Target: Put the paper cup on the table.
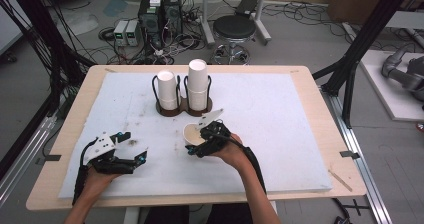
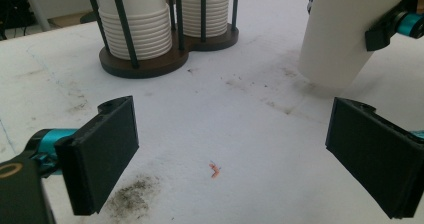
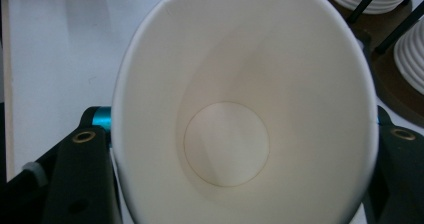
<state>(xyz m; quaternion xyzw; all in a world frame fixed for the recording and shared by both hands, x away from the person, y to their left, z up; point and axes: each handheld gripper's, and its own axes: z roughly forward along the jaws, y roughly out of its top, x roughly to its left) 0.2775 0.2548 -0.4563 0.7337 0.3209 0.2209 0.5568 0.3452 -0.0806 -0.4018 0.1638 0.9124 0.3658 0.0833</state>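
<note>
A white paper cup (image 1: 192,133) stands mouth up near the middle of the white mat, and my right gripper (image 1: 201,143) is shut on its sides. The right gripper view looks straight down into the empty cup (image 3: 235,109), with a black jaw on each side of my right gripper (image 3: 237,174). In the left gripper view the cup (image 2: 340,39) is slightly tilted, its base at or just above the mat; I cannot tell if it touches. My left gripper (image 1: 134,145) rests low at the front left, open and with nothing in it (image 2: 232,151).
A dark wooden holder (image 1: 183,110) with black wire posts stands at the mat's back middle and carries two stacks of white cups (image 1: 167,89) (image 1: 197,83). The white mat (image 1: 280,134) covers a wooden table (image 1: 330,149). A small orange scrap (image 2: 215,170) lies between my left jaws.
</note>
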